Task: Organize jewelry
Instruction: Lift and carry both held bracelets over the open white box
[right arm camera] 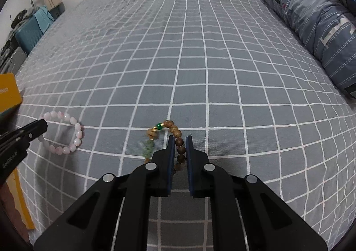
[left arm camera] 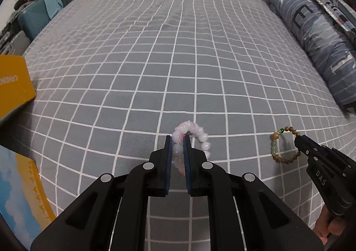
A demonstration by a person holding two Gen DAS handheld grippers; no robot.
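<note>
**Both grippers pinched on bracelets**

Left wrist view: the left gripper (left arm camera: pixel 178 139) clamps the pink bracelet (left arm camera: pixel 193 137), round glossy beads squeezed between its blue pads, the loop curling right over the grey checked bedsheet (left arm camera: pixel 178 61). A yellow box (left arm camera: pixel 13 81) sits far left.

Right wrist view: the right gripper (right arm camera: pixel 179 139) nips the wooden bracelet (right arm camera: pixel 165 141) by its brown beads, green beads hanging left. A rolled blue quilt (right arm camera: pixel 311 12) lines the right edge.

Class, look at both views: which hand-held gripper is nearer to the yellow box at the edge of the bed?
Left. The left hand-held gripper, clamped on the pink bracelet, sits closer to the yellow box. The right hand-held gripper, holding the brown bracelet, is farther away.
</note>
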